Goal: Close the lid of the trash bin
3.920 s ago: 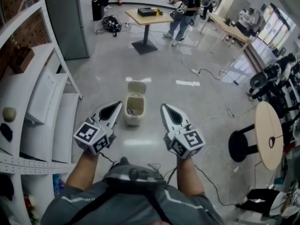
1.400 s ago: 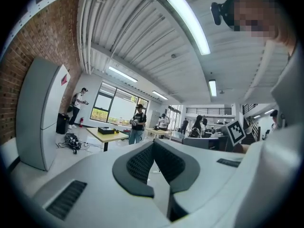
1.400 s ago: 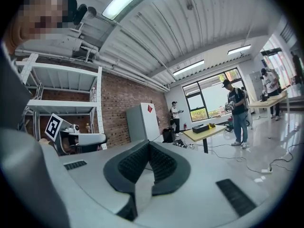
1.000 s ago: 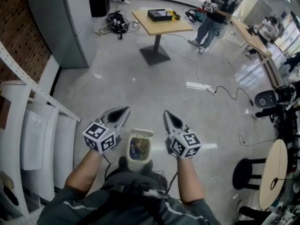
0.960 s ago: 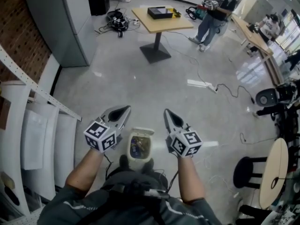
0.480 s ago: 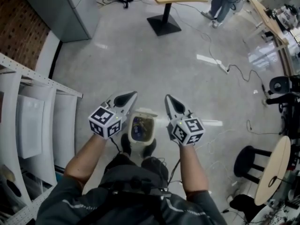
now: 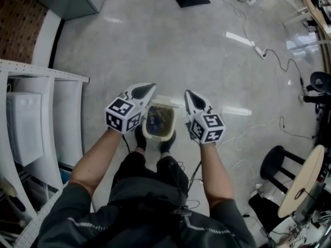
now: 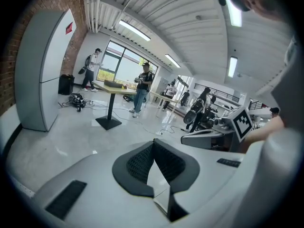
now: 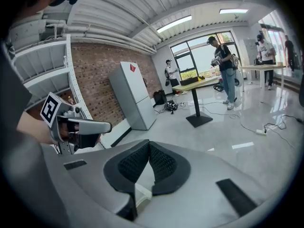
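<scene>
- Closer to trash bin than before: left hand-held gripper beside its left rim, right hand-held gripper right of it.
- Both jaws pinched together, empty.
- Bin's lid open, at far rim.

Trash bin now closer, at feet.

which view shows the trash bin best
Head view: it looks straight down into the open bin on the floor, between the left gripper and the right gripper. The left and right gripper views point out across the room and show nothing of the bin.
</scene>
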A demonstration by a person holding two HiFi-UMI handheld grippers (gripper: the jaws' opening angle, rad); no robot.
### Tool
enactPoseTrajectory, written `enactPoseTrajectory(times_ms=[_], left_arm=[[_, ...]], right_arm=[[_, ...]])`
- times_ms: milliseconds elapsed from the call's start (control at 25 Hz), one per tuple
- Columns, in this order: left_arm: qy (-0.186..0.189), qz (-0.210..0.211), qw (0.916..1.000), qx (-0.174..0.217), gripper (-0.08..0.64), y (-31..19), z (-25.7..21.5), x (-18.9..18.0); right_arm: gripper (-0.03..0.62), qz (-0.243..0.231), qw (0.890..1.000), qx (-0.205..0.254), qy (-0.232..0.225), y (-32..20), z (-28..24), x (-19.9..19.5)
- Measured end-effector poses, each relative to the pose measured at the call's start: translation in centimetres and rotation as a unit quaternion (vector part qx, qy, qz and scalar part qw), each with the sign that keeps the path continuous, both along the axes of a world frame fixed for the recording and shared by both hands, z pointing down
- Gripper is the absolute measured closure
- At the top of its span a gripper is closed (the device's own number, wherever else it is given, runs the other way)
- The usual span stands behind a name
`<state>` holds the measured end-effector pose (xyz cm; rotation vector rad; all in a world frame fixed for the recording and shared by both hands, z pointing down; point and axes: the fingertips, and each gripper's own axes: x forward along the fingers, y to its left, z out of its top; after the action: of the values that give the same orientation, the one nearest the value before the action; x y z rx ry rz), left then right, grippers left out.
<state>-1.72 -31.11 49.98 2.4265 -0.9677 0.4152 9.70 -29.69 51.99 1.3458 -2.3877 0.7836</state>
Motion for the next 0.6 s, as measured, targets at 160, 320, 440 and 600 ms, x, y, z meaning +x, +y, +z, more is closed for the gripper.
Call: enactPoseTrajectory(times_ms=[160,320,440,600], left_arm=[[-0.026,0.004,0.9992,-0.03,0.557,-0.4,4.8,-0.3],[-0.049,0.016,0.9967,-0.064,0.557,0.1,9.5,-0.1],[-0.057,0.017,0.9938,-0.093,0.557,0.8,13.0,-0.2],[-0.06,0.018,0.9905,-0.122,0.557,1.4,16.3,0.1]], right_arm=[[0.581,-0.011,0.999,-0.033,0.017,0.2,4.4,-0.6],[0.581,-0.01,0.998,-0.063,0.026,0.6,8.3,-1.0],[0.58,-0.011,0.996,-0.086,0.025,1.1,11.1,-1.5],[0.58,-0.004,0.993,-0.116,0.027,1.6,14.5,-1.7]])
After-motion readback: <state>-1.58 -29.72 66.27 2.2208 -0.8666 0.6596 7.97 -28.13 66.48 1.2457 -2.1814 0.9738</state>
